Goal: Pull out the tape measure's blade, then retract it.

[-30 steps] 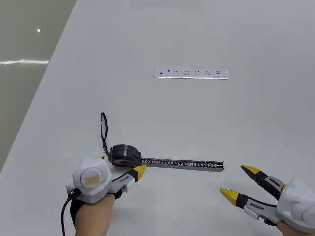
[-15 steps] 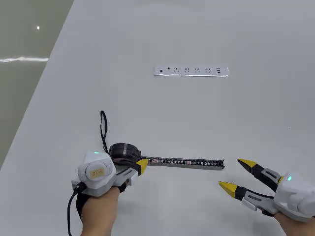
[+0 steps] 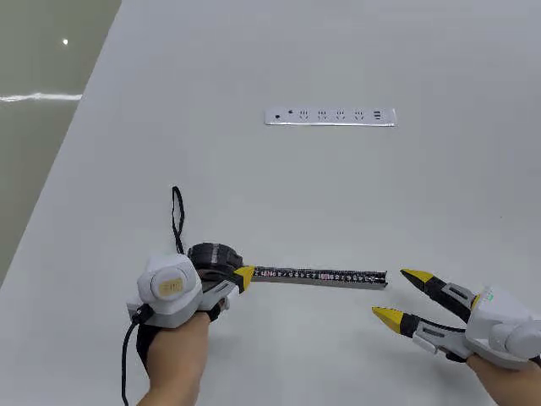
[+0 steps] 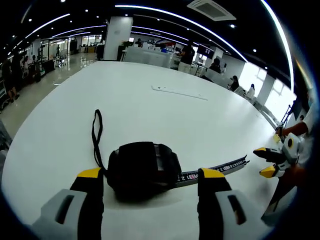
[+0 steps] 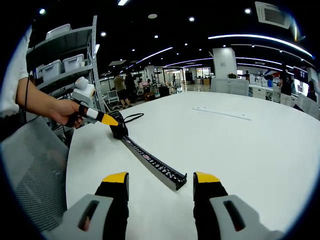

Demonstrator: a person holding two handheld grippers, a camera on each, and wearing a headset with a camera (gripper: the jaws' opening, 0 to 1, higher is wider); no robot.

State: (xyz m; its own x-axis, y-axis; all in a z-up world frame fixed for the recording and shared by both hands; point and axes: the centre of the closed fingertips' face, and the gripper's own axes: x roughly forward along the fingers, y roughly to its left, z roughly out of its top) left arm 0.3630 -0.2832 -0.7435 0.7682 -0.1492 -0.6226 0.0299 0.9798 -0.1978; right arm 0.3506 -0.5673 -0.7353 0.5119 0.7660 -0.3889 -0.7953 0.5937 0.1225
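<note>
Jaws of left gripper (image 4: pixel 151 174) astride tape measure (image 4: pixel 144 167)

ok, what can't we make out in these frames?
Blade numbers: head view, too small to read.
Tape measure lock button: left gripper view, case too dark.
Left gripper, one jaw: head view, hidden behind the gripper's own body.
Power strip sockets: head view, too small.
Blade's end hook: right gripper view, too small.
</note>
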